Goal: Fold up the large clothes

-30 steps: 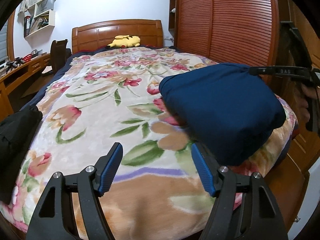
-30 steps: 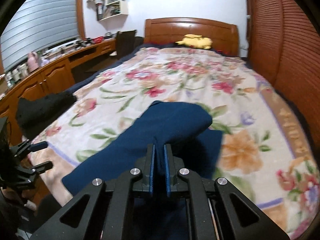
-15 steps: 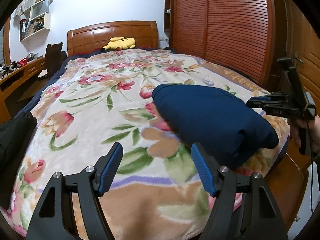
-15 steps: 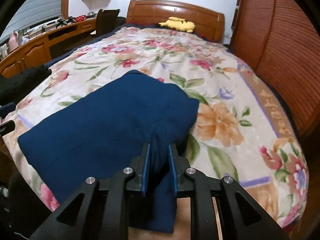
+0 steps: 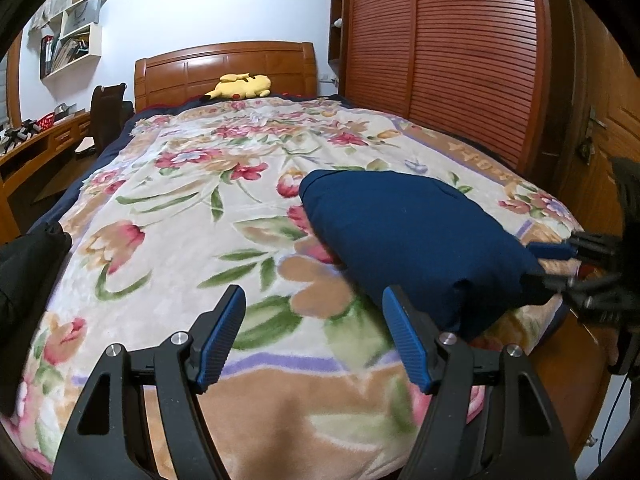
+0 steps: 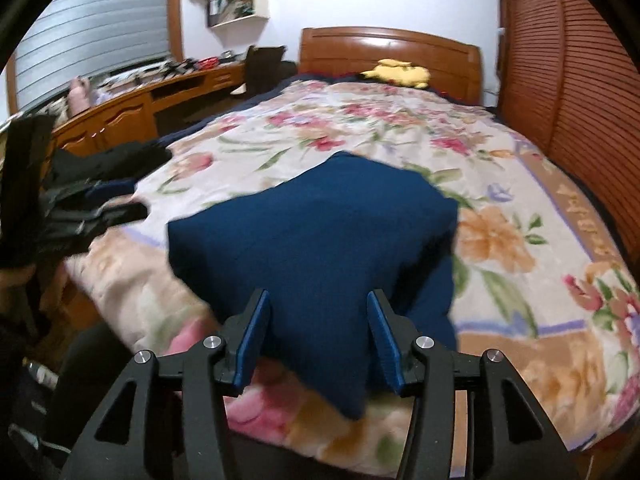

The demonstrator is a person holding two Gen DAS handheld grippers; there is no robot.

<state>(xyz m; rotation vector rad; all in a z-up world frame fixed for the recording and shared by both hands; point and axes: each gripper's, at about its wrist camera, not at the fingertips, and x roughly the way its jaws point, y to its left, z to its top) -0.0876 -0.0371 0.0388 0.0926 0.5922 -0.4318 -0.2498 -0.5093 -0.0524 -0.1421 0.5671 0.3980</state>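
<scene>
Lying folded near the foot of the bed, the navy garment [image 5: 404, 236] is resting on the floral blanket [image 5: 180, 216], toward the side nearest the louvred wooden wardrobe [image 5: 440, 52]. From the left wrist view, the left gripper [image 5: 314, 334] is hovering over the blanket with its blue-padded fingers [image 5: 220, 332] standing wide apart and gripping nothing; the garment is sitting just ahead and to the right of it, its near corner passing close by the right-hand finger, though whether cloth and pad are touching cannot be told. At the far right edge of that view, the right gripper [image 5: 548, 268] is appearing at the garment's outer corner, blurred.

From the right wrist view, the right gripper [image 6: 320, 338] is showing its fingers [image 6: 252, 340] spread wide, and a drooping corner of the navy garment [image 6: 316, 236] is hanging down into the gap between them. The cloth is filling most of that gap without being pinched, and the rest of the garment is spreading away ahead across the blanket [image 6: 500, 240]. The left gripper [image 6: 108, 216] is showing at the left edge of this view, dark and blurred. A pile of black clothing [image 6: 104, 164] is sitting at the bed's left edge, beside the wooden desk [image 6: 120, 116]. A yellow plush toy [image 5: 240, 86] is lying against the headboard [image 5: 224, 68].
</scene>
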